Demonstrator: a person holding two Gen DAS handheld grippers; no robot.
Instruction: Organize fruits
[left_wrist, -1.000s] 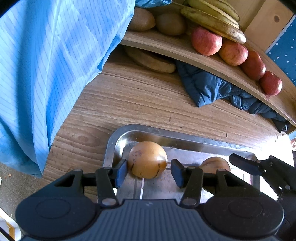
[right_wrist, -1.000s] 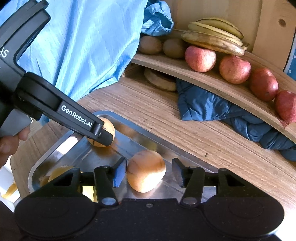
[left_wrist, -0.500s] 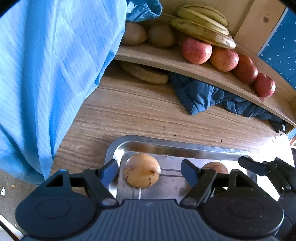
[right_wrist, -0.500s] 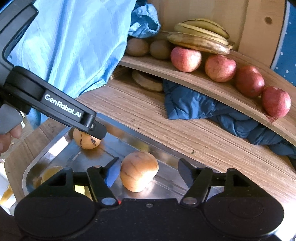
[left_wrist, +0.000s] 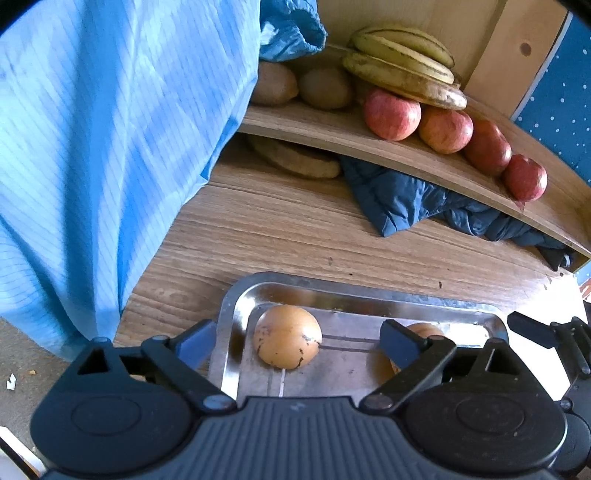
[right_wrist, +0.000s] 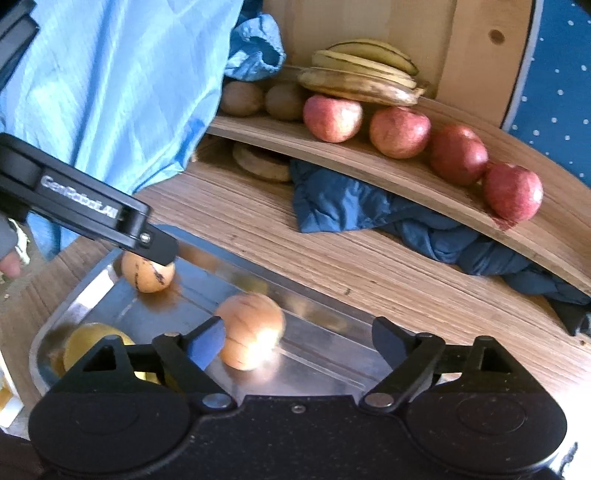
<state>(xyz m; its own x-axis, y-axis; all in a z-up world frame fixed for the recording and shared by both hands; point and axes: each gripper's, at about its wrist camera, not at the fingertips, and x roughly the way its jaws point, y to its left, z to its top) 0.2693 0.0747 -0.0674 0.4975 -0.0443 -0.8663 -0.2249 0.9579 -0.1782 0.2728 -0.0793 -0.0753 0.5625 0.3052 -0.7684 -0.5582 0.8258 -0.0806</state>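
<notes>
- Both grippers have let go since a second ago: the left gripper (left_wrist: 297, 338) and right gripper (right_wrist: 297, 338) are opening wide, pads clear of the fruit between them.
- One tan fruit (left_wrist: 287, 341) lies in the steel tray's (left_wrist: 236, 295) left end; another (right_wrist: 251, 330) lies mid-tray.
- The tray sits on the wooden desk (left_wrist: 295, 229).
- Behind, a curved shelf (left_wrist: 406, 155) holds red apples (left_wrist: 391, 114) and bananas (left_wrist: 402, 70).

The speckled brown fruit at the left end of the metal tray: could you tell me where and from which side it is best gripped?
Grip the speckled brown fruit across its widest middle, coming from above. It is round, so lower or higher contact could slip. It rests on the metal tray near the left wall, so a low sideways approach looks cramped. The left gripper already straddles it, jaws opening, pads clear of it.
</notes>
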